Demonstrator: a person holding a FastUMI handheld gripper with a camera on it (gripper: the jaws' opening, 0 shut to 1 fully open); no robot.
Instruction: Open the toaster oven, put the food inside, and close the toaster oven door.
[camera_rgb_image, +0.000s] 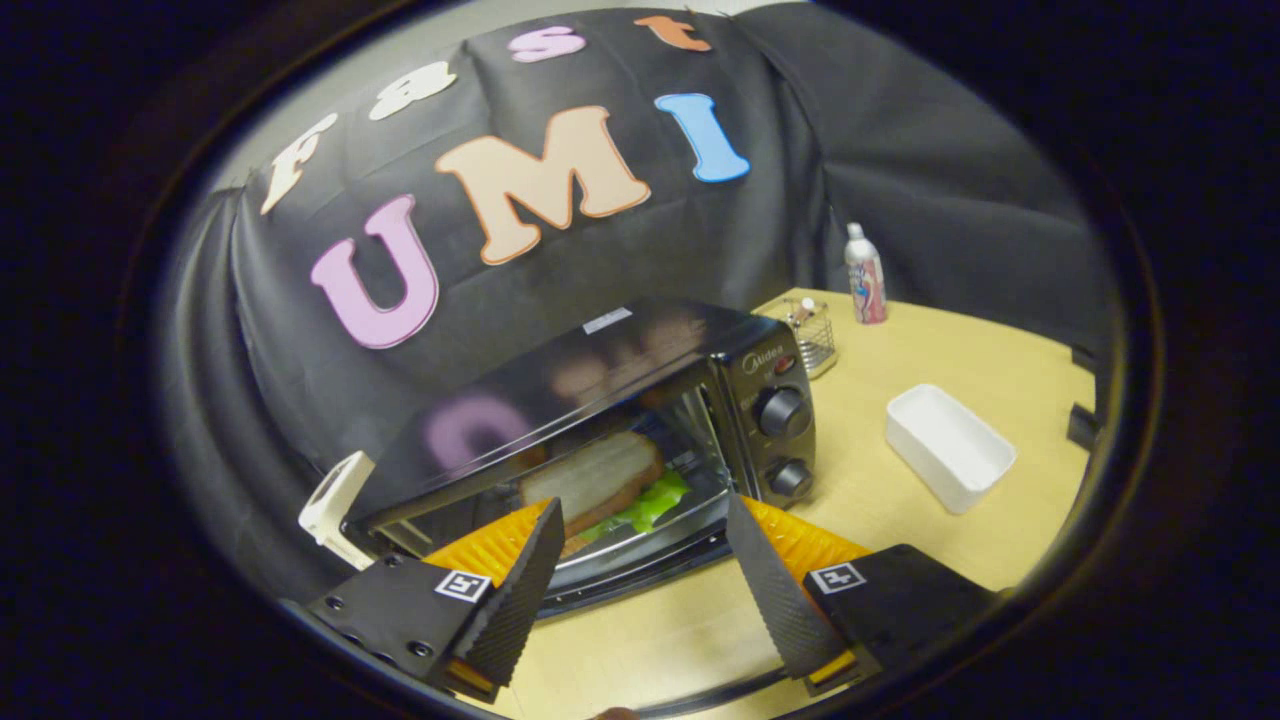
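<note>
Gripper view
Toaster oven (600, 420): black box on the yellow table (900, 520), just ahead of the fingers, against the booth's black cloth wall.
Door (640, 560): looks dropped down and open, lying flat toward the fingers; hard to be sure through the shine.
Food (600, 480): a sandwich with bread and green leaf, already inside on the rack, beyond the fingertips.
Gripper (645, 520): spread wide, pinching nothing, fingers on either side of the open front.
How the food would handle: probably soft and light, easy to squash, layers may slide; needs a gentle pinch across the bread sides.
How the door would handle: likely stiff metal and glass, swings on a hinge at the bottom; best pushed up from its front edge or handle.
Which way the oven points: front faces the fingers, knobs (783, 412) on the right end.
Long axis: runs left to right across the table, tilted a bit, right end farther back.
Sandwich long axis: lies along the oven's length.
Other things: white tray (948, 447), bottle (866, 275) and wire basket (812, 335) well apart on the right.
Step left, as a guess: close the door.
</note>
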